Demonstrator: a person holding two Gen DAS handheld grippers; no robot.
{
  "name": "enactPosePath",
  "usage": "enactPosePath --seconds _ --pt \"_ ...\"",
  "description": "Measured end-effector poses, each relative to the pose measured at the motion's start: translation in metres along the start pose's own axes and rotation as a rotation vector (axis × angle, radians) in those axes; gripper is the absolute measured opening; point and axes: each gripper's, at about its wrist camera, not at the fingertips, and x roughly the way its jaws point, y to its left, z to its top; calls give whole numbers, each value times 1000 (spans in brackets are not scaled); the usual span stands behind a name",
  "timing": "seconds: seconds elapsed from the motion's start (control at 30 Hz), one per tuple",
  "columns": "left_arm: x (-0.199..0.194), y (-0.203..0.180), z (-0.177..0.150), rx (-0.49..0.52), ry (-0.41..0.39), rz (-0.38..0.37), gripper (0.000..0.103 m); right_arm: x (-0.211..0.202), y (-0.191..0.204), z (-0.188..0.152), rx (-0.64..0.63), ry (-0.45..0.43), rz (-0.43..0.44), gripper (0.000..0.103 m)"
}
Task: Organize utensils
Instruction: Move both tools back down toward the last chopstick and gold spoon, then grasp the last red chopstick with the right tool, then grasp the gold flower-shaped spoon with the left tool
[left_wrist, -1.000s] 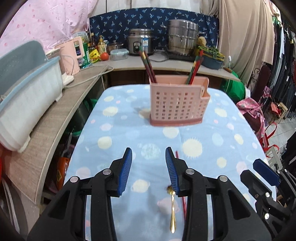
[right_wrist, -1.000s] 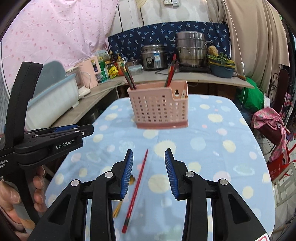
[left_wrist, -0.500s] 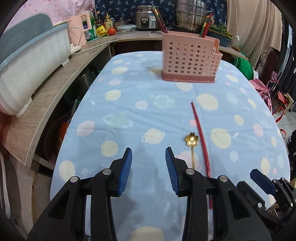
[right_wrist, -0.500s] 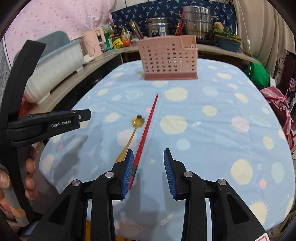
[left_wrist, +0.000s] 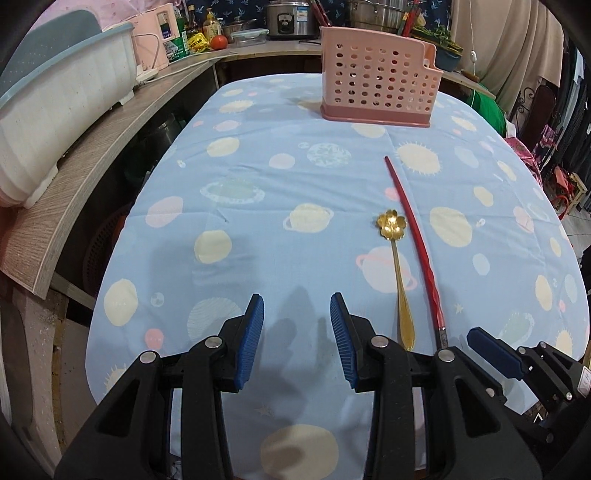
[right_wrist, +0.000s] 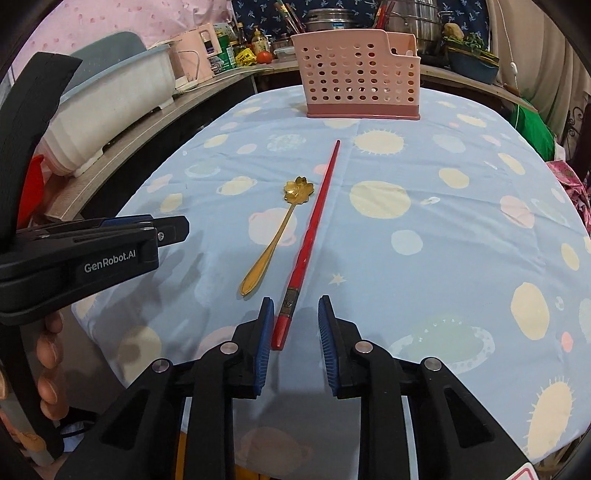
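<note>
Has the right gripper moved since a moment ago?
Yes. The right gripper came down toward the table's near edge, away from the pink basket, now straddling the red chopstick.

A light-blue tablecloth printed with planets and suns is covering the bench. Along the left, a wooden counter is carrying a white tub with a grey-blue rim and a pink appliance. Behind these, bottles and a red tomato are standing near a clear lidded container. A rice cooker and a steel pot are sitting against dark-blue patterned fabric. Beige curtains are hanging on the right.
</note>
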Motion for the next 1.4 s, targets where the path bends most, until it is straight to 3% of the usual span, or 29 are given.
enactPosePath --seconds 0.23,0.33,0.4,0.5,0.6,0.97,1.23,1.4 --pt "5 -3 -5 12 20 -8 38 8 3 -2 -3 13 -8 18" --pt "8 -5 -7 13 25 -11 44 9 4 -1 -11 10 -16 16" --pt "8 -6 -7 14 28 -14 45 10 4 -1 -14 7 -26 9" --pt "9 -8 -8 20 31 -26 49 10 1 -1 -6 4 -28 8" --pt "8 -12 -9 26 32 -36 60 8 -5 -2 8 -2 -39 7" --pt "16 -30 -14 28 62 -119 70 -5 -43 -10 126 -16 -81 7" --pt "23 -48 -18 56 67 -132 66 -7 -46 -12 130 -19 -76 7" --pt "21 -50 -17 68 53 -129 42 -7 -47 -12 129 -20 -76 7"
